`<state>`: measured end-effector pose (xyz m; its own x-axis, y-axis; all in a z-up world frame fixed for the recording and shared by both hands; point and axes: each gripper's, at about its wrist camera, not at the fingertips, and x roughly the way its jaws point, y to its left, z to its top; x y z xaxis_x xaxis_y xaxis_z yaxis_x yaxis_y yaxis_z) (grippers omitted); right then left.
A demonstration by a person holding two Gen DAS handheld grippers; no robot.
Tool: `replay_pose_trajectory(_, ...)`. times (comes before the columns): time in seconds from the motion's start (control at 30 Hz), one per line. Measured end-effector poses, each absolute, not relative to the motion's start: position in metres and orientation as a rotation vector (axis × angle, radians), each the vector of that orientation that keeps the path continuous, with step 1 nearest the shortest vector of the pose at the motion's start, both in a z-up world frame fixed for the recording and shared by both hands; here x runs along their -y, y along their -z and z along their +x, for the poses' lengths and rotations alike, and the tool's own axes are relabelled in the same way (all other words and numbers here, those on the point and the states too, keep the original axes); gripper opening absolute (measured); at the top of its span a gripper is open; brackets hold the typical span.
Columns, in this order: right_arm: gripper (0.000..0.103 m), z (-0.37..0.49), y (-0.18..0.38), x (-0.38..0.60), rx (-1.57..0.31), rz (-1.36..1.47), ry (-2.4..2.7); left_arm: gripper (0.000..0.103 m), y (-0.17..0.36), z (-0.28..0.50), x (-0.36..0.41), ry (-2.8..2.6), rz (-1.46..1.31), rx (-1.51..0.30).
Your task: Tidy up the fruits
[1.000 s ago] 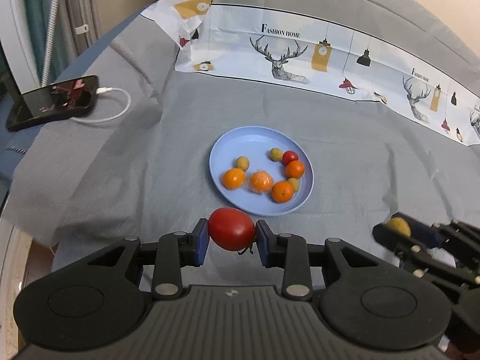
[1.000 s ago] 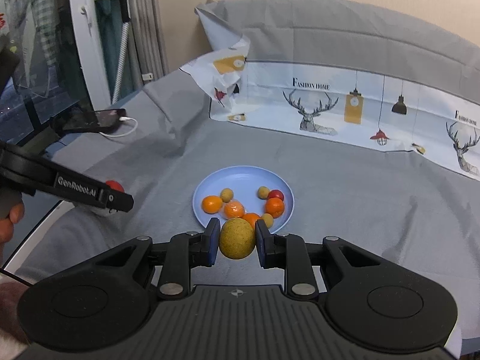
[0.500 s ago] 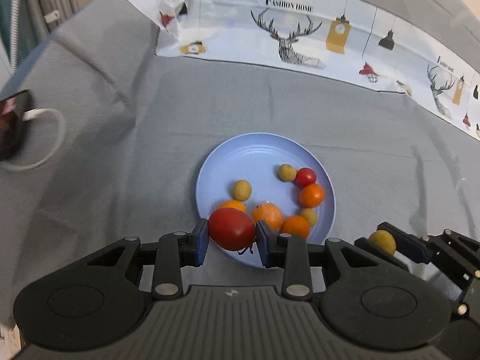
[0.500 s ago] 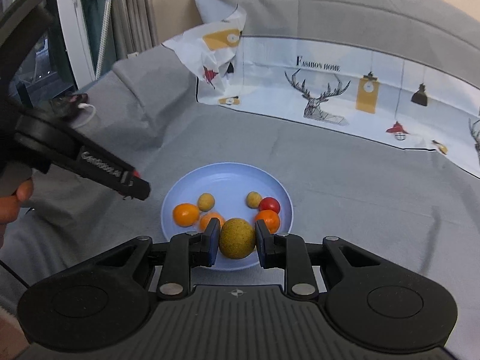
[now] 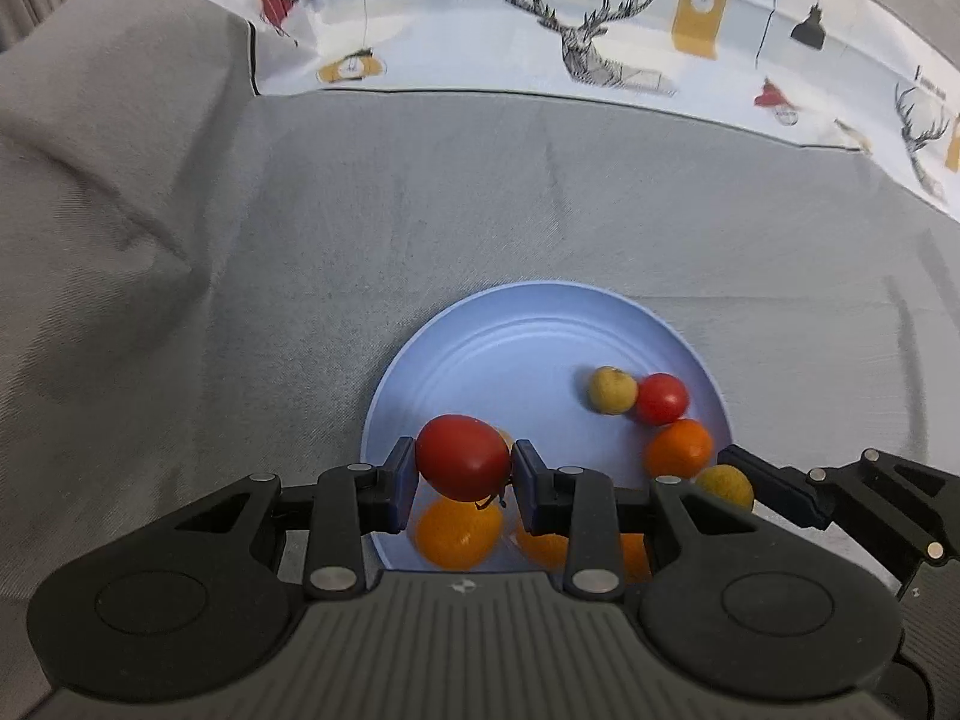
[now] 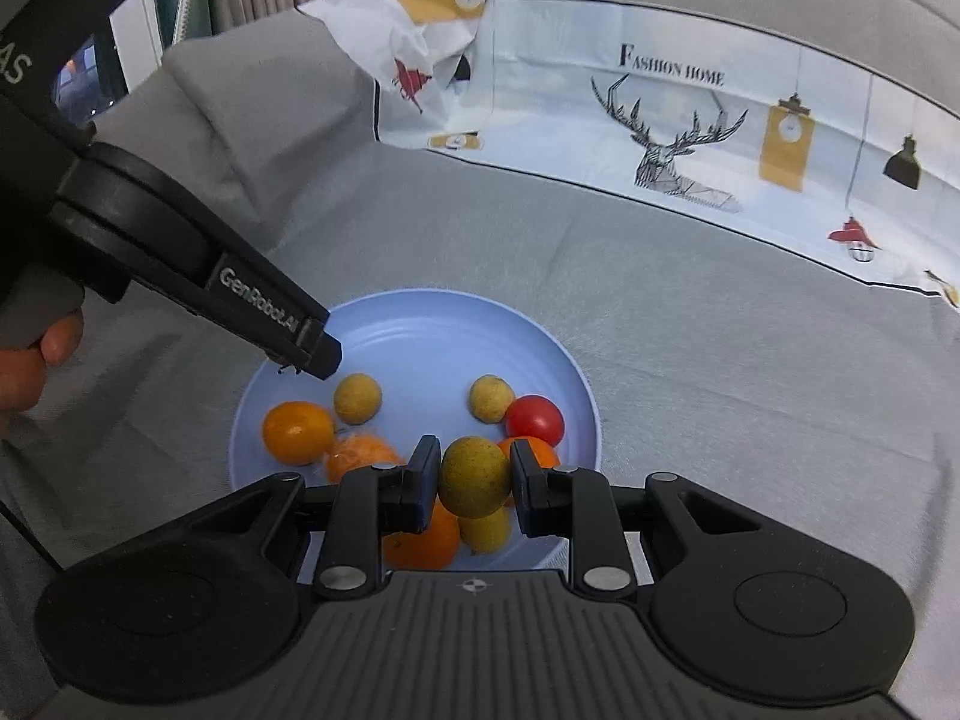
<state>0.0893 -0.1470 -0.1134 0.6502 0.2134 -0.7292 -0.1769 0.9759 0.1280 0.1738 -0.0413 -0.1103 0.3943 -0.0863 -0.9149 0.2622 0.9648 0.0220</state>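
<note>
A grey woven cloth (image 5: pixel 300 252) covers the whole work surface, wrinkled into soft folds on the left, and along its far edge lies a glossy white printed sheet (image 5: pixel 600 18) with line-drawn stags, yellow clocks, hanging lamps and the words "Fashion Home"; its left end is crumpled upward. In the middle of the cloth sits a round pale-blue plate (image 5: pixel 528 330) with faint concentric ridges and a low raised rim. The left gripper (image 5: pixel 463 471) pinches a smooth, glossy red tomato (image 5: pixel 463 456) between its blue-faced pads, over the plate's near-left part, and the tomato and the black gripper body hide much of the fruit under them. The right gripper (image 6: pixel 474 477) clamps a dull, speckled yellow-green round fruit (image 6: pixel 474 477) above the plate's near edge, blocking the view of an orange (image 6: pixel 420 540) and another yellow fruit (image 6: pixel 486 531) directly below. Loose on the plate lie a small red tomato (image 6: pixel 535 420), two small yellow fruits (image 6: pixel 357 398) toward the middle, a smooth orange (image 6: pixel 298 432) at the left, and a pitted, crinkled-looking one (image 6: pixel 360 459) beside it. In the right wrist view the left gripper's black arm reaches over the plate's left rim, with a person's hand (image 6: pixel 30 372) at the frame's left edge.
</note>
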Motion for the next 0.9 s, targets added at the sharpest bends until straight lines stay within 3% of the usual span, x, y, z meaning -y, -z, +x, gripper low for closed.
replay_pose_trajectory(0.1,0.026,0.099,0.120,0.144,-0.841,0.034,-0.225,0.042,0.116,0.180,0.045,0.232,0.199,-1.138)
replay_pose_trajectory(0.17,0.027,0.104,0.122,0.143,-0.838,0.028,-0.240,0.074,0.112,0.178,0.048,0.252,0.240,-1.092)
replay_pose_trajectory(0.2,0.033,0.107,0.122,0.142,-0.840,0.021,-0.248,0.099,0.108,0.175,0.049,0.241,0.250,-1.062)
replay_pose_trajectory(0.23,0.051,0.109,0.122,0.140,-0.844,0.012,-0.252,0.103,0.102,0.170,0.048,0.240,0.250,-1.027)
replay_pose_trajectory(0.3,0.077,0.105,0.117,0.141,-0.837,0.003,-0.234,0.103,0.090,0.158,0.045,0.270,0.260,-0.994)
replay_pose_trajectory(0.33,0.084,0.099,0.113,0.142,-0.831,0.008,-0.213,0.103,0.085,0.152,0.044,0.267,0.265,-0.997)
replay_pose_trajectory(0.7,0.096,0.003,0.061,0.152,-0.859,0.148,-0.078,0.103,0.046,0.053,0.004,0.188,0.126,-1.070)
replay_pose_trajectory(0.9,0.099,-0.041,0.038,0.148,-0.794,0.134,-0.036,0.103,0.034,0.006,-0.004,0.157,0.153,-1.015)
